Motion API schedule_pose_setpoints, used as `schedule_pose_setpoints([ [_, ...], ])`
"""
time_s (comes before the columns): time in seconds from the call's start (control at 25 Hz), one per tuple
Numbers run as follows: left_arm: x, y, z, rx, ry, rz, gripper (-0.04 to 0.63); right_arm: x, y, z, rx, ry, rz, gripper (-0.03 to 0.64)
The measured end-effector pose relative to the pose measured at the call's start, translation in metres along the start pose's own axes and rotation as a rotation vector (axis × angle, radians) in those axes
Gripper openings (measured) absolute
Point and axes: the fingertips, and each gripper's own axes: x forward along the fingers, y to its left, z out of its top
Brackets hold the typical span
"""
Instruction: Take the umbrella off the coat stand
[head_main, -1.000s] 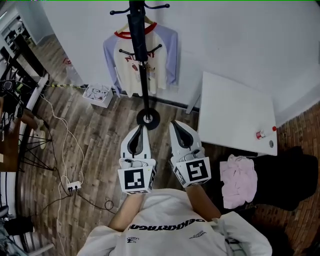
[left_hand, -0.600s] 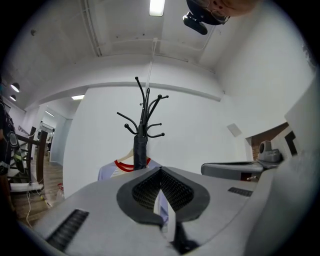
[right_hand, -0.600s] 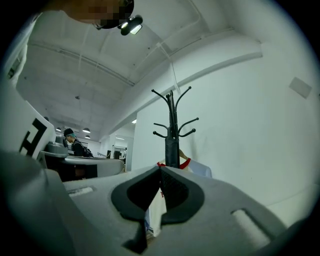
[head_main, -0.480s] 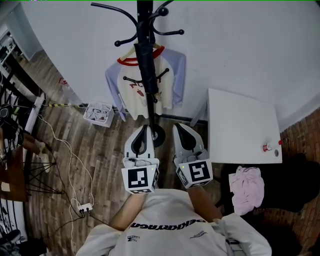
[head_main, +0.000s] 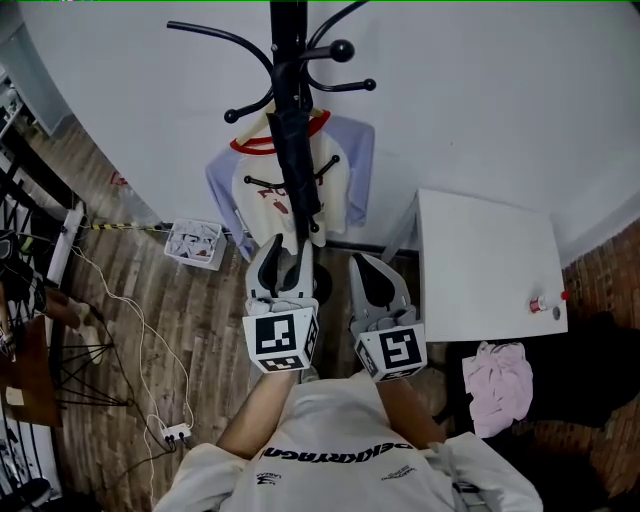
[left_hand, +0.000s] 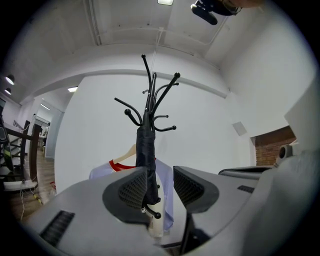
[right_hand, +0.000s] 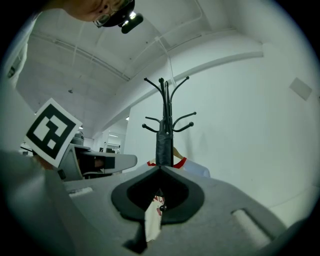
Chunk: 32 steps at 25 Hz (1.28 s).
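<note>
The black coat stand (head_main: 290, 40) rises against the white wall. A folded black umbrella (head_main: 297, 165) hangs along its pole, also seen in the left gripper view (left_hand: 146, 150) and the right gripper view (right_hand: 163, 145). My left gripper (head_main: 285, 250) points level at the stand and its jaws are opening. The umbrella's lower end shows in the gap of the left gripper (left_hand: 160, 172), close to the left pad, and neither pad presses on it. My right gripper (head_main: 375, 272) is beside it on the right, short of the stand, with its tips together (right_hand: 160, 169) and nothing between them.
A white shirt with lavender sleeves (head_main: 345, 180) hangs on a hanger behind the umbrella. A white table (head_main: 490, 260) with a small red-capped bottle (head_main: 545, 303) stands to the right. Pink cloth (head_main: 497, 385) lies below it. A box (head_main: 195, 243) and cables with a power strip (head_main: 175, 433) lie on the wood floor at left.
Both grippers have moved forward toward the stand, which now fills more of the view. The left jaws, closed before, have parted around the umbrella's lower end.
</note>
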Motion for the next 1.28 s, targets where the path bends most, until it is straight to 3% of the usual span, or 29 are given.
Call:
schedule_pose_setpoints([
  [0.36,0.073,0.008,0.008,0.017,0.027,0.063,0.27,0.018,-0.04,0.002,-0.001,-0.011,0.04,-0.002],
  [0.84,0.149,0.039,-0.001,0.011,0.079,0.207,0.299,0.029,-0.089,-0.014,0.015,-0.007,0.07,-0.002],
  [1.28,0.186,0.05,-0.034,0.044,0.172,0.268,0.333,0.029,-0.102,-0.017,0.031,-0.014,0.092,-0.002],
])
